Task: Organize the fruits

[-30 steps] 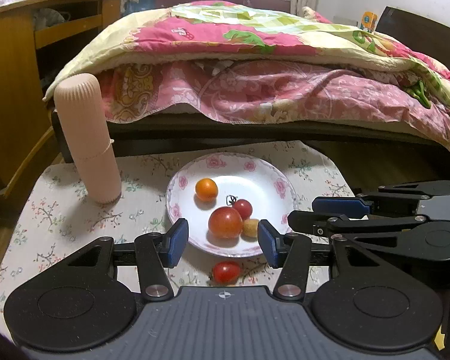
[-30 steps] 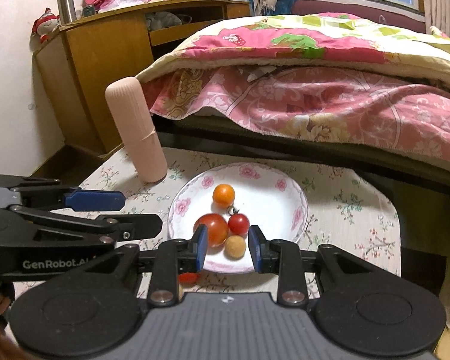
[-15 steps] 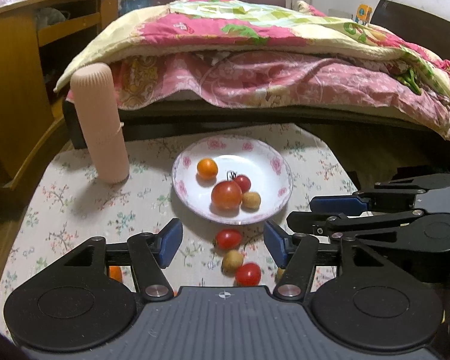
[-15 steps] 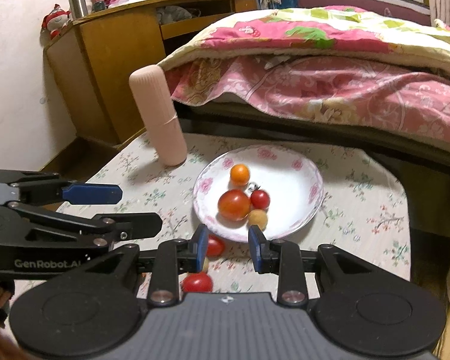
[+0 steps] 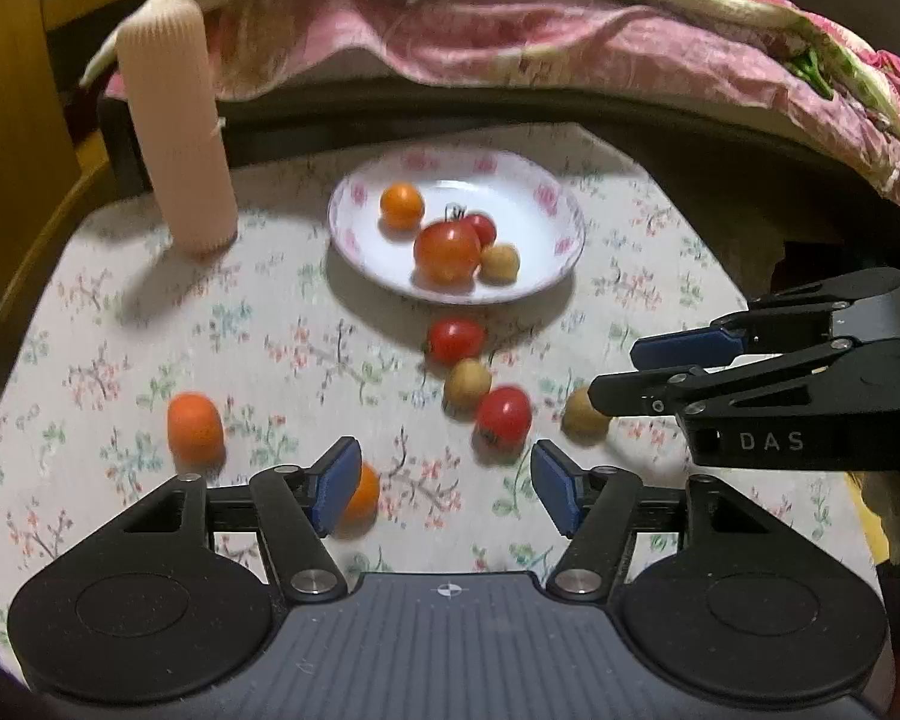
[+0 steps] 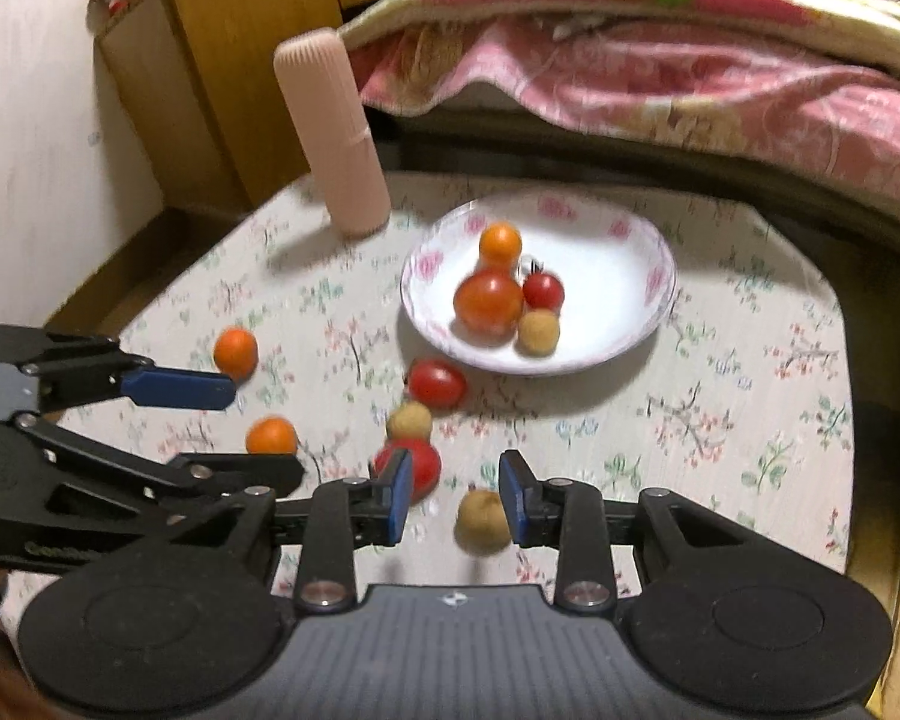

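Fruit scattered over a flowered desk (image 5: 120,300), some on a white plate (image 5: 546,276) in the upper middle of the left wrist view: a small orange (image 5: 401,205), a big tomato (image 5: 447,252), a cherry tomato (image 5: 481,229) with a stem, and a tan longan (image 5: 499,263) touching the big tomato

Below the plate, loose on the cloth: red tomato (image 5: 455,339), tan longan (image 5: 467,383) just under it, second red tomato (image 5: 504,415) beside that, another longan (image 5: 581,417) at centre right, partly behind the right claw's tip. Two oranges at lower left: one (image 5: 195,426) in the open, one (image 5: 361,495) partly hidden behind the left finger

Left claw (image 5: 444,492), bottom centre, jaws opening, nothing between them but cloth

Right claw (image 6: 456,495), bottom centre of its own view, narrow but opening; tan longan (image 6: 482,521) low in the gap near the right pad, contact impossible to tell; red tomato (image 6: 417,468) behind the left pad

Tall pink ribbed cylinder (image 5: 177,138) upright at upper left, well apart from the plate. Bed with pink quilt (image 5: 570,42) across the top
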Demonstrator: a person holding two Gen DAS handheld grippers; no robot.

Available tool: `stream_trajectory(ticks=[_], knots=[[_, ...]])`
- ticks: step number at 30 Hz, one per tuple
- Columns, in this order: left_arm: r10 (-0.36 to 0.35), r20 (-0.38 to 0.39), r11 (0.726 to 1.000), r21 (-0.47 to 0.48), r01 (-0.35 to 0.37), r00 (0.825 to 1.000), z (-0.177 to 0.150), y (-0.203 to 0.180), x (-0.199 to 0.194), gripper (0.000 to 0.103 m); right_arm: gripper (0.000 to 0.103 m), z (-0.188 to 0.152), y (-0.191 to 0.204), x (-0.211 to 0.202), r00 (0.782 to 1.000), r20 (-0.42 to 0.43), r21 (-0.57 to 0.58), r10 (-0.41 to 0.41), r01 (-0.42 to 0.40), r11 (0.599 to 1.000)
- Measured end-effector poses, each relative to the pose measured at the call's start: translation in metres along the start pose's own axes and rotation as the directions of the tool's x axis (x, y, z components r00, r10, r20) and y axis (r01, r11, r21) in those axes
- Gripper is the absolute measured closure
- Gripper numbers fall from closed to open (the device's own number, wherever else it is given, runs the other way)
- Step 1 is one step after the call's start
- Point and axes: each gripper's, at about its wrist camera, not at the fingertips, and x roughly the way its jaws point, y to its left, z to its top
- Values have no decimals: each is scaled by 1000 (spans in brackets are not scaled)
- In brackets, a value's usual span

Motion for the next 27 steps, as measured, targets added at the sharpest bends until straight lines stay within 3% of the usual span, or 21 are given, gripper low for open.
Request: stream_trajectory(ticks=[9, 10, 19, 27], knots=[[-12, -66, 1000, 26, 14, 998, -12, 6, 14, 28, 68, -13, -2, 24, 996, -83, -32, 15, -18, 999], [-9, -67, 1000, 29, 11, 998, -13, 7, 15, 28, 64, -14, -1, 27, 996, -87, -40, 9, -13, 999], [16, -72, 1000, -16, -17, 997, -10, 26, 25, 25, 62, -11, -5, 35, 997, -75, -66, -34, 29, 997], [43, -79, 999, 24, -41, 996, -7, 22, 41, 27, 62, -12, -10, 37, 996, -80, -57, -40, 36, 998]])
